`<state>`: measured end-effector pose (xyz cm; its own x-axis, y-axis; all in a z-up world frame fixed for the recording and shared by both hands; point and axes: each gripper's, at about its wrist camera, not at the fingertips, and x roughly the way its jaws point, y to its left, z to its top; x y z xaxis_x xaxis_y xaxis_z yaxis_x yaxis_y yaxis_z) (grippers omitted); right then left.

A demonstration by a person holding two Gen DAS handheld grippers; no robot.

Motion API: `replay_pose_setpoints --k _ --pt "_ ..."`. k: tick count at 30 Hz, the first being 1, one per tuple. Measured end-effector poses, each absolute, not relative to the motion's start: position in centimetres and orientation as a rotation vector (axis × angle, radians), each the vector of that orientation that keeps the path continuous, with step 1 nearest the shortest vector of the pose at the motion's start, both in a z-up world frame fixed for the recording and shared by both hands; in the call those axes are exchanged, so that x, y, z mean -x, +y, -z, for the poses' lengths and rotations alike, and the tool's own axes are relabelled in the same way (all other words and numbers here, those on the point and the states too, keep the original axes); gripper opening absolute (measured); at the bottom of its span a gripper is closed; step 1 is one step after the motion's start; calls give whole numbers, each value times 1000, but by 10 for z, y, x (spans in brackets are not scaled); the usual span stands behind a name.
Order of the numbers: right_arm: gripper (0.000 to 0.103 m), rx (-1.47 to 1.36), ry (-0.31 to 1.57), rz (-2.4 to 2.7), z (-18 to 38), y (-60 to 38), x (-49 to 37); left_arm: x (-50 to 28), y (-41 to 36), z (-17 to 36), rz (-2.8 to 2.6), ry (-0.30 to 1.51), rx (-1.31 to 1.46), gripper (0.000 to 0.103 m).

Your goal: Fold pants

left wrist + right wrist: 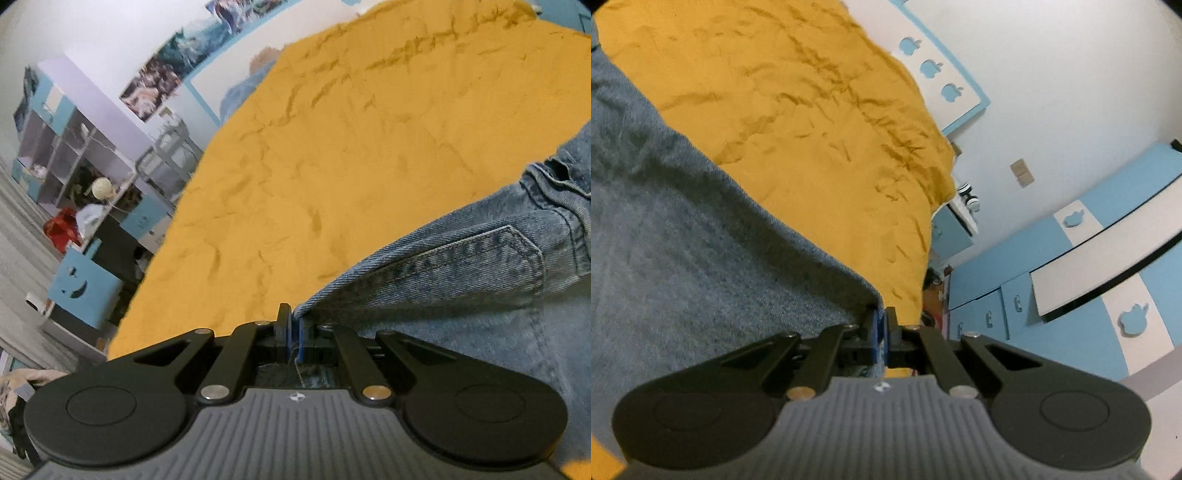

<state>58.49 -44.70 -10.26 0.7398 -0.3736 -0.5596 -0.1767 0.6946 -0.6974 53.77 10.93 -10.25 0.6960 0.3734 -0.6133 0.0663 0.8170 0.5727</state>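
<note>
Blue denim pants (461,273) lie on a yellow bedspread (332,166). In the left wrist view their waist end with a back pocket fills the right side. My left gripper (293,314) is shut on the pants' edge, denim pinched between its jaws. In the right wrist view the pants (683,221) cover the left side over the bedspread (812,129). My right gripper (882,314) is shut on the edge of the denim at its corner.
Left of the bed stand a white and blue shelf unit (74,147) and a blue box (81,284). Right of the bed are blue and white cabinets (1071,277) and a blue nightstand (953,229). A headboard (942,74) stands behind the bed.
</note>
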Motion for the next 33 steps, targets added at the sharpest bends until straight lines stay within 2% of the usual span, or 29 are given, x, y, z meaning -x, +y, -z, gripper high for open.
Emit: replay_pose_setpoints --k 7,14,16,18,19,20,21,22,27,32,33 --pt "0 816 786 173 164 -432 -660 -564 112 146 -202 837 -622 4" --pt "0 835 831 218 221 -419 -696 -577 107 176 -221 860 -641 5" --pt "0 834 842 227 232 -417 -700 -578 107 179 -226 867 -630 15" --pt "2 799 844 243 235 -416 -701 -576 113 173 -221 851 -570 17" --pt "20 775 851 249 236 -415 -701 -574 117 167 -214 842 -541 24" --pt "33 762 851 254 235 -414 -699 -570 122 160 -206 829 -516 31" --pt "54 761 835 249 232 -411 -696 -565 127 150 -202 801 -483 48" --pt "62 770 814 238 226 -409 -693 -558 133 138 -199 769 -446 59" --pt "65 709 738 223 183 -399 -660 -515 166 75 -169 687 -230 64" --pt "69 351 718 167 140 -410 -597 -442 227 54 -177 657 199 66" --pt "73 267 720 155 136 -414 -583 -426 239 58 -185 653 289 66"
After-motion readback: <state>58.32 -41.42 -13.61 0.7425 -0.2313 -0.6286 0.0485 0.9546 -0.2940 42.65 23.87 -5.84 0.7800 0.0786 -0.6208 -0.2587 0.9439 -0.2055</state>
